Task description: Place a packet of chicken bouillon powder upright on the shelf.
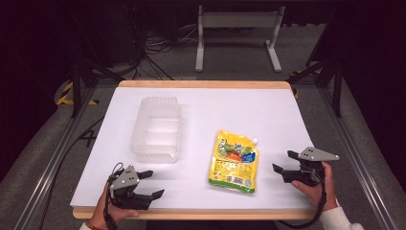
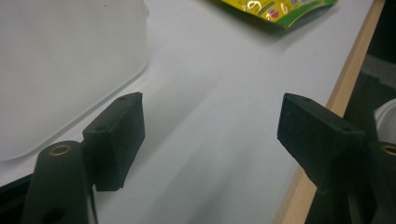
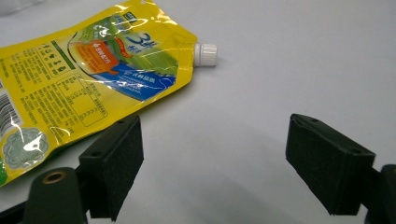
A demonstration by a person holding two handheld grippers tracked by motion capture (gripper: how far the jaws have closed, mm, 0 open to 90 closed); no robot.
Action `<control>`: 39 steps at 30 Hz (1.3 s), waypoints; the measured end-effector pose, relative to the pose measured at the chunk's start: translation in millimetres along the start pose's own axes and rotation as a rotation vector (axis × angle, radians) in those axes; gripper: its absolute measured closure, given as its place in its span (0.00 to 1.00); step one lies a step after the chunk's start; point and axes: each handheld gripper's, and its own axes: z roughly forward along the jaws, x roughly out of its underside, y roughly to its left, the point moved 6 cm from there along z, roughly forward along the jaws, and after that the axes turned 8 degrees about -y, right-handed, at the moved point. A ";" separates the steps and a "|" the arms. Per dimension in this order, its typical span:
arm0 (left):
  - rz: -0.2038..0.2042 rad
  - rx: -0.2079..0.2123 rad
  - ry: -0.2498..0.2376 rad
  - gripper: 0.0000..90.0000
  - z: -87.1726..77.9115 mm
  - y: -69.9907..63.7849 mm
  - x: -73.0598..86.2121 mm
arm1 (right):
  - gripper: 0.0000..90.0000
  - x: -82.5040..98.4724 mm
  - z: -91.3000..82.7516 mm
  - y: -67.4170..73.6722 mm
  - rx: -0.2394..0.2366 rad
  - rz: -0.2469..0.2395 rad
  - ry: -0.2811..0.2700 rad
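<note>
Centrally, a white table (image 1: 249, 103) bears a yellow spouted pouch (image 1: 234, 162); at 3 o'clock of it the right gripper (image 1: 283, 161) gapes empty, as does the left gripper (image 1: 151, 184).

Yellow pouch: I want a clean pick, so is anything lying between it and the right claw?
Nothing visible does. Bare white table lies between the open right claw and the yellow pouch; the clear bin sits off on the pouch's far side.

A wooden-edged counter (image 1: 201, 84) topped with a white sheet carries two things: a translucent ribbed plastic tub (image 1: 157, 128) at left-centre, and a flat yellow spouted pouch (image 1: 234, 162) with a white cap, well apart to its right.
</note>
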 end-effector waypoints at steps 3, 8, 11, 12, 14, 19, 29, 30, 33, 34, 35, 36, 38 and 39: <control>-0.001 0.014 0.007 0.27 4.0 -2.2 0.5 | 0.22 0.2 -1.5 -0.4 0.008 0.005 0.002; 0.001 0.071 0.012 0.28 13.5 -9.7 -2.9 | 0.22 -0.6 -0.8 3.9 -0.006 0.003 0.022; 0.002 0.114 0.026 0.29 25.1 -16.6 -6.3 | 0.21 -1.7 2.3 4.9 -0.012 0.000 0.036; 0.009 0.124 0.034 0.29 29.4 -19.6 -7.4 | 0.21 -2.9 3.5 5.0 -0.017 0.011 0.036; 0.021 0.151 0.054 0.29 38.4 -27.7 -9.5 | 0.20 -6.3 7.4 5.6 -0.030 0.027 0.035; 0.059 0.183 0.083 0.30 61.2 -42.4 -18.0 | 0.19 -13.0 19.5 9.1 -0.070 0.046 0.053; 0.036 0.225 0.134 0.33 108.9 -55.2 -34.1 | 0.19 -15.9 60.9 18.5 -0.195 0.159 0.159; 0.036 0.240 0.136 0.34 112.0 -56.3 -35.7 | 0.19 -15.3 64.1 20.2 -0.208 0.169 0.168; 0.023 0.260 0.137 0.33 118.2 -59.1 -38.9 | 0.19 -14.1 70.5 24.0 -0.229 0.176 0.187; 0.022 0.271 0.137 0.33 121.6 -59.7 -40.1 | 0.18 -14.7 73.3 26.4 -0.239 0.178 0.188; 0.018 0.266 0.134 0.30 124.8 -59.9 -41.1 | 0.19 -16.5 76.3 28.0 -0.248 0.184 0.191; 0.013 0.260 0.136 0.30 126.8 -59.1 -41.6 | 0.19 -16.5 76.3 28.0 -0.248 0.184 0.191; -0.018 0.289 0.138 0.30 133.5 -59.3 -42.1 | 0.19 -18.0 79.5 28.6 -0.262 0.206 0.184; -0.018 0.298 0.129 0.29 136.5 -59.1 -43.5 | 0.18 -18.7 81.1 29.2 -0.269 0.224 0.182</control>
